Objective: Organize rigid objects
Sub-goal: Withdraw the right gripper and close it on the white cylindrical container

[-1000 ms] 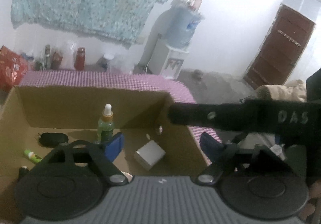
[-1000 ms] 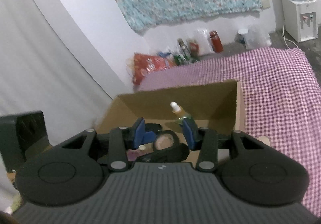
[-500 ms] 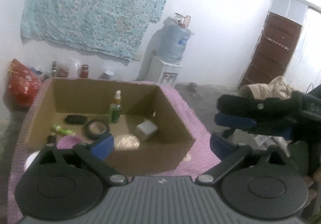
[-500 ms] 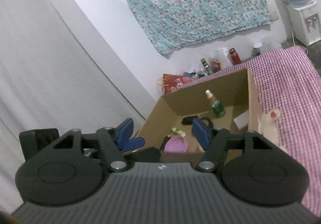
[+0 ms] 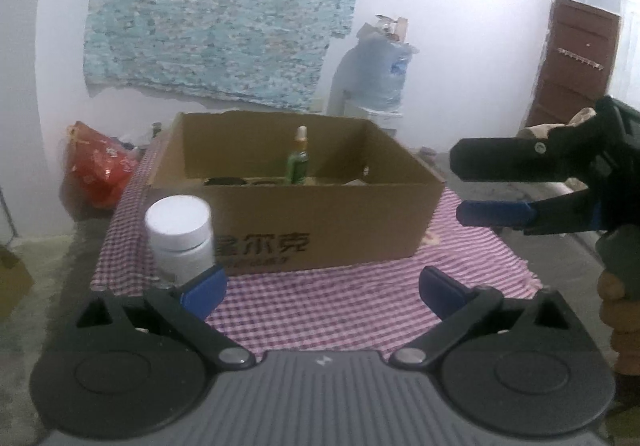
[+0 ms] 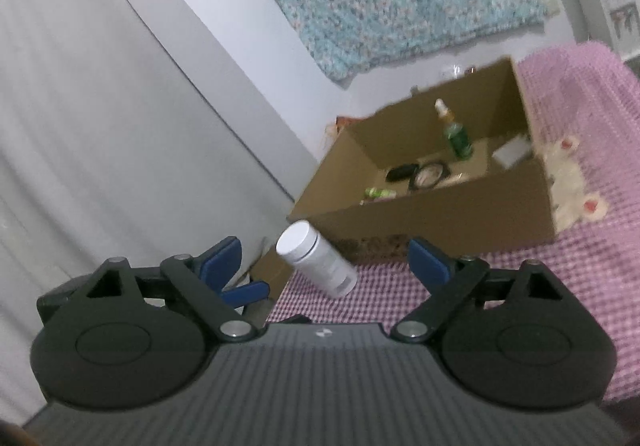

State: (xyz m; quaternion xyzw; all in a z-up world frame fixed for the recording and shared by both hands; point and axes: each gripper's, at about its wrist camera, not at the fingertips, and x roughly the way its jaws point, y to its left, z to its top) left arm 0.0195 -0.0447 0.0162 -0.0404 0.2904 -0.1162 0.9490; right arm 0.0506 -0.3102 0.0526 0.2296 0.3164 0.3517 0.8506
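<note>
An open cardboard box (image 5: pixel 320 222) (image 6: pixel 440 222) stands on the checked cloth. It holds a green dropper bottle (image 5: pixel 298 162) (image 6: pixel 454 132), a black case (image 6: pixel 402 171), a round tape roll (image 6: pixel 430 174), a green tube (image 6: pixel 378 192) and a white block (image 6: pixel 512 150). A white jar (image 5: pixel 180 236) (image 6: pixel 316 258) stands outside the box at its front left corner. My left gripper (image 5: pixel 320 290) is open and empty, back from the box. My right gripper (image 6: pixel 324 262) is open and empty; it also shows in the left wrist view (image 5: pixel 500 186).
The table has a red-and-white checked cloth (image 5: pixel 340 306). A white plush toy (image 6: pixel 568 182) lies right of the box. A red bag (image 5: pixel 100 170), a water dispenser (image 5: pixel 376 86) and a brown door (image 5: pixel 572 66) are behind. A grey curtain (image 6: pixel 100 126) hangs at the left.
Both grippers have drawn back and away from the box. The box interior was close below me; now the whole box and the white jar in front show.
</note>
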